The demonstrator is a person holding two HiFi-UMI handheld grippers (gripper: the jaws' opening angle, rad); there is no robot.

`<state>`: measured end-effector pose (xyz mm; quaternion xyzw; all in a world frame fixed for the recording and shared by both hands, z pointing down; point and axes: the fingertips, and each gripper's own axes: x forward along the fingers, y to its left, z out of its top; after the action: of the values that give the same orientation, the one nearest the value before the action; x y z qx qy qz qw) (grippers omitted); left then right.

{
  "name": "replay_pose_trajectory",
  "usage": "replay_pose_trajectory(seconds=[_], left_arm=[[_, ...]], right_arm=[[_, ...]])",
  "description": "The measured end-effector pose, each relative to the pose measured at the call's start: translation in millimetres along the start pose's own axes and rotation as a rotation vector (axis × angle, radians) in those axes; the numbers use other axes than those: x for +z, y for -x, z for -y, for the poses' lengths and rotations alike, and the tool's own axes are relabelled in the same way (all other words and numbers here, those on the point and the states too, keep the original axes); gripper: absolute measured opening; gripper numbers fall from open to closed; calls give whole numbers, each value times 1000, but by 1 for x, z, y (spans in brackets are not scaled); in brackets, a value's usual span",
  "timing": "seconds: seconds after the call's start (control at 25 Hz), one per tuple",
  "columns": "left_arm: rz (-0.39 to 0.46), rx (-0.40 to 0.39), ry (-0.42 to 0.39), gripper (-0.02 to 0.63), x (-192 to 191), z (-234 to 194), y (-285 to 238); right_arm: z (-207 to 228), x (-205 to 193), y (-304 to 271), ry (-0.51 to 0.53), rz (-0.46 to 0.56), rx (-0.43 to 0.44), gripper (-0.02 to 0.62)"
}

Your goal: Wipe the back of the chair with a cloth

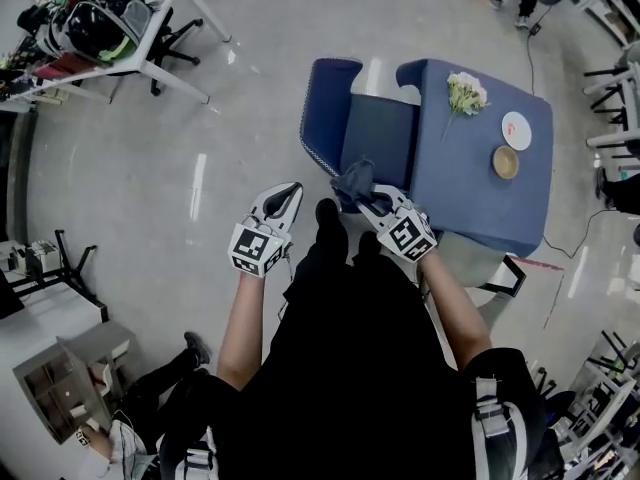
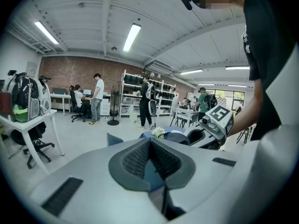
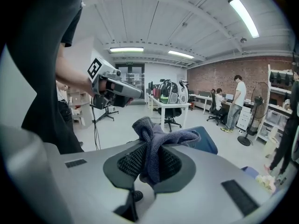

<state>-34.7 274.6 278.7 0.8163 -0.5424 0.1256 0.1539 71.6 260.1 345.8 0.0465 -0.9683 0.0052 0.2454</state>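
A blue chair [image 1: 330,108] stands in front of me, pushed up to a blue table [image 1: 480,168]. My right gripper [image 1: 373,196] is shut on a grey cloth [image 1: 354,178], held just over the chair's near edge. In the right gripper view the cloth [image 3: 156,139] bunches up between the jaws, with the chair's blue edge [image 3: 209,142] behind it. My left gripper [image 1: 289,192] hangs to the left of the chair, shut with nothing in it. In the left gripper view its pads [image 2: 140,157] meet, and the chair [image 2: 113,139] shows beyond them.
On the table lie a bunch of white flowers [image 1: 465,93], a white plate [image 1: 516,130] and a small bowl [image 1: 505,162]. A white desk [image 1: 130,28] with bags stands at the far left. Several people [image 2: 98,99] stand by shelves in the distance.
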Motion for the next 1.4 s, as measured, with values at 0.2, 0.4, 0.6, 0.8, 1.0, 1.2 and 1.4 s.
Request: replay_pose_trajectory(seconds=[0.2, 0.4, 0.6, 0.8, 1.0, 1.2, 1.4], left_arm=[[-1, -45, -1, 25, 2, -42, -14], [0, -91, 1, 25, 8, -81, -24], [-5, -122, -19, 25, 11, -114, -38], [-9, -128, -15, 25, 13, -132, -48], [-38, -129, -8, 25, 7, -140, -61], [-64, -96, -4, 25, -1, -150, -81], [-72, -42, 27, 25, 1, -156, -91]], right_arm=[[15, 15, -37, -10, -12, -31, 66], [34, 29, -67, -52, -19, -88, 67], [46, 35, -93, -65, -21, -124, 67], [53, 28, -103, -87, -48, -125, 66], [71, 22, -120, -67, -58, -92, 67], [85, 5, -147, -73, -56, -29, 67], [94, -2, -167, -65, -67, 64, 67]])
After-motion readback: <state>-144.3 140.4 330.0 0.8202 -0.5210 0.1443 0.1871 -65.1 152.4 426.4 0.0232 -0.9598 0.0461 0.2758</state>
